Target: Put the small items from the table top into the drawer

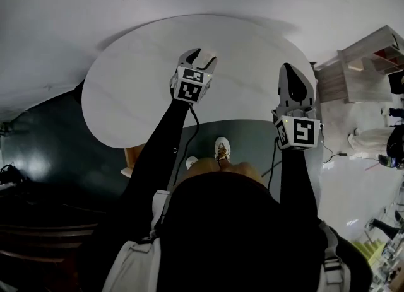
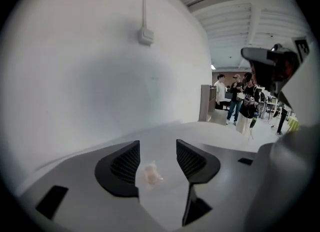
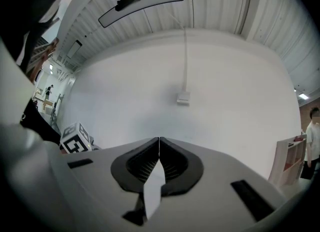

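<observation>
White table (image 1: 120, 95) lies below us, its near edge partly hidden by our dark sleeve (image 1: 158, 152). Our left tongs (image 1: 202, 56) tilt down over it, pads apart. A small pale pinkish item (image 2: 151, 172), too blurred to name, sits between them ungripped. Our right tongs (image 1: 293, 73) point level, closed and empty.

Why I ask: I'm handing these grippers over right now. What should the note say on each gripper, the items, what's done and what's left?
Left gripper: open, low over the round white table. A small pale pinkish item lies on the top between its jaws, not gripped.
Right gripper: shut, nothing in it, held by the table's near edge.
Drawer: not in any view.
Done: cannot tell how many items are already stowed.
Left: probably close the left gripper on the pinkish item, carry it to the drawer, then check the top for more.
</observation>
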{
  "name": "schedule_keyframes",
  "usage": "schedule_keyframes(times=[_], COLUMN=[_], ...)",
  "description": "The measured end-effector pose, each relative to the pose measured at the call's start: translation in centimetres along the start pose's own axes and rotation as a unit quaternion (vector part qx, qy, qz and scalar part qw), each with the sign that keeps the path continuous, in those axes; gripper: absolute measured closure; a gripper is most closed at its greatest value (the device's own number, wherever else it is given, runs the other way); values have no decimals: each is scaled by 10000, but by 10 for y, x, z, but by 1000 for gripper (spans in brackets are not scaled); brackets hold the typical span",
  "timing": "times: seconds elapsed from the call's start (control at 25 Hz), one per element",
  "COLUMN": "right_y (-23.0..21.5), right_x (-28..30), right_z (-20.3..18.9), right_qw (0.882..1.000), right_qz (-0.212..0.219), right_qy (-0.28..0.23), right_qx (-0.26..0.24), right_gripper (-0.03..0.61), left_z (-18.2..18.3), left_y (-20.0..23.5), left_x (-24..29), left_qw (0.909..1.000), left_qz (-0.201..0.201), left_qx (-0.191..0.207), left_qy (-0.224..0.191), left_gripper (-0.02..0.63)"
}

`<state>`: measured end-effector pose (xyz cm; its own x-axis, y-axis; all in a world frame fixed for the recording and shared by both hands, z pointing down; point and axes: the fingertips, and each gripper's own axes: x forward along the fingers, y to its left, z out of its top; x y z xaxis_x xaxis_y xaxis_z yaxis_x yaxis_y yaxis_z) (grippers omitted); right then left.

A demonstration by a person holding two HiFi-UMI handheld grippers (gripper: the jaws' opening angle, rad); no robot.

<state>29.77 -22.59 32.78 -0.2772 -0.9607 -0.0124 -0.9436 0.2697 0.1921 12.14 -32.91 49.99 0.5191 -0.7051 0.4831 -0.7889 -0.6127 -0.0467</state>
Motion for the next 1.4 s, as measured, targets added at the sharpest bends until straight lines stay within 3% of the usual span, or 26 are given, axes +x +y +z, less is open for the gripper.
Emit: schedule_keyframes(times=[0.2,0.4,0.52,0.6,0.76,0.88,1.08,1.24,1.4], right_y=[-27,-57,-70,-73,-74,-71,-59,-32,-2], right_x=[-13,-27,-30,-32,-30,-25,-1,20,37], right_z=[-16,-40,-48,-51,-51,-48,-38,-24,-10], right_qw=[9995,9980,9972,9969,9972,9982,9997,9995,9974], right_qz=[-246,-484,-574,-603,-567,-454,-163,143,535], right_qy=[210,410,487,512,478,388,143,-77,-307], right_qx=[24,-13,-17,-10,3,32,102,255,372], right_gripper=[551,552,551,552,552,552,552,552,552], left_z=[-74,-120,-132,-135,-131,-108,-15,37,64], left_y=[8,15,16,15,13,14,21,28,33], left_x=[65,98,108,110,106,95,47,-19,-89], left_qw=[9936,9838,9799,9801,9814,9877,9985,9953,9858], left_qz=[11,-19,31,90,99,178,494,741,1063], left_qx=[36,-203,-209,-69,-46,-11,62,14,-61], left_qy=[1126,1784,1982,1983,1916,1552,234,-629,-1299], left_gripper=[365,365,369,464,491,494,499,502,503])
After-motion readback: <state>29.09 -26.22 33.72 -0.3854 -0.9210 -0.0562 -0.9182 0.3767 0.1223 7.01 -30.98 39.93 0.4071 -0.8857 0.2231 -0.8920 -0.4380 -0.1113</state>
